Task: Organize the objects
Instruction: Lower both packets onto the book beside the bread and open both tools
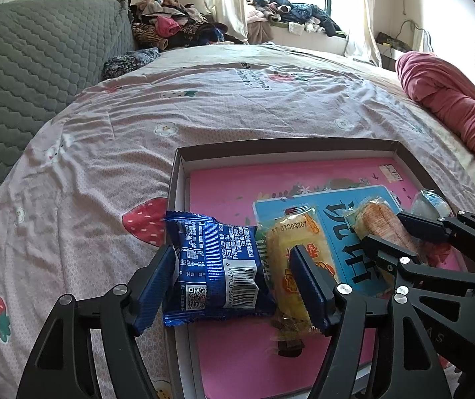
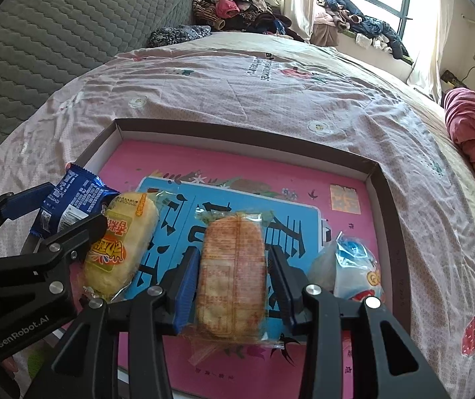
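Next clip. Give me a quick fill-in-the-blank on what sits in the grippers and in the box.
1. The snack packet between the open fingers of the left gripper is coloured ___.
2. The right gripper is shut on a cracker packet coloured ___.
3. Inside the box, the blue book lies on a larger book coloured ___.

Missing words: blue; orange; pink.

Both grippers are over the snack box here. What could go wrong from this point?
The blue packet sits across the box's left wall, between the left gripper fingers; it may tip out onto the bedsheet. The right gripper straddles the orange cracker pack, and could crush it or nudge the yellow cake.
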`<state>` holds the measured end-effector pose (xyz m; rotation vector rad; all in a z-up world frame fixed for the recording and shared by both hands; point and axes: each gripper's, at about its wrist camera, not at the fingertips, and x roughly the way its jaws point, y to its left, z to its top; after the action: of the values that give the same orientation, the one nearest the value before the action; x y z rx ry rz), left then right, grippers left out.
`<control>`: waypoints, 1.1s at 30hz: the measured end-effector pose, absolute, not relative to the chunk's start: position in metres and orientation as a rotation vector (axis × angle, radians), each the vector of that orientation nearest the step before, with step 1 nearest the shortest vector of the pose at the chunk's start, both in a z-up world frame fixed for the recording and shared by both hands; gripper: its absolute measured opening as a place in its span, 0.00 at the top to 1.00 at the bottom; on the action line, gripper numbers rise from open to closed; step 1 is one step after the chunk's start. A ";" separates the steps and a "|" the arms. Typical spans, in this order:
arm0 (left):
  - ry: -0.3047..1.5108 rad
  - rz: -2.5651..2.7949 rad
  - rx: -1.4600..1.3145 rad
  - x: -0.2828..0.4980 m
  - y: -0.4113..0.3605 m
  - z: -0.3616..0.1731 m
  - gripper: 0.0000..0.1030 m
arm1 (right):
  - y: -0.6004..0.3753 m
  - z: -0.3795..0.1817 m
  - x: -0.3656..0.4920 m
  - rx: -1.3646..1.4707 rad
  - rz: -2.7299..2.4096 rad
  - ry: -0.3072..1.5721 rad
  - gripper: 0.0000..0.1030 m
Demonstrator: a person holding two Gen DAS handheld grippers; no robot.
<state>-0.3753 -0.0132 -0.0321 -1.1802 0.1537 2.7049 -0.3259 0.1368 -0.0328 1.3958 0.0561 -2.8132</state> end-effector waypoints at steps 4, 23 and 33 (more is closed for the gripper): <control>0.156 2.702 -1.182 -0.375 -0.013 -0.032 0.28 | 0.137 -0.033 -0.326 1.398 -2.813 0.056 0.56; 0.145 2.671 -1.223 -0.370 -0.013 -0.032 0.27 | 0.142 -0.028 -0.318 1.391 -2.828 0.033 0.42; 0.139 2.658 -1.245 -0.366 -0.012 -0.031 0.24 | 0.145 -0.020 -0.312 1.376 -2.841 0.027 0.40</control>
<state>-0.3658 -0.0121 -0.0306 -1.2450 0.1390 2.6580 -0.3116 0.1454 -0.0195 1.3755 0.0272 -2.8405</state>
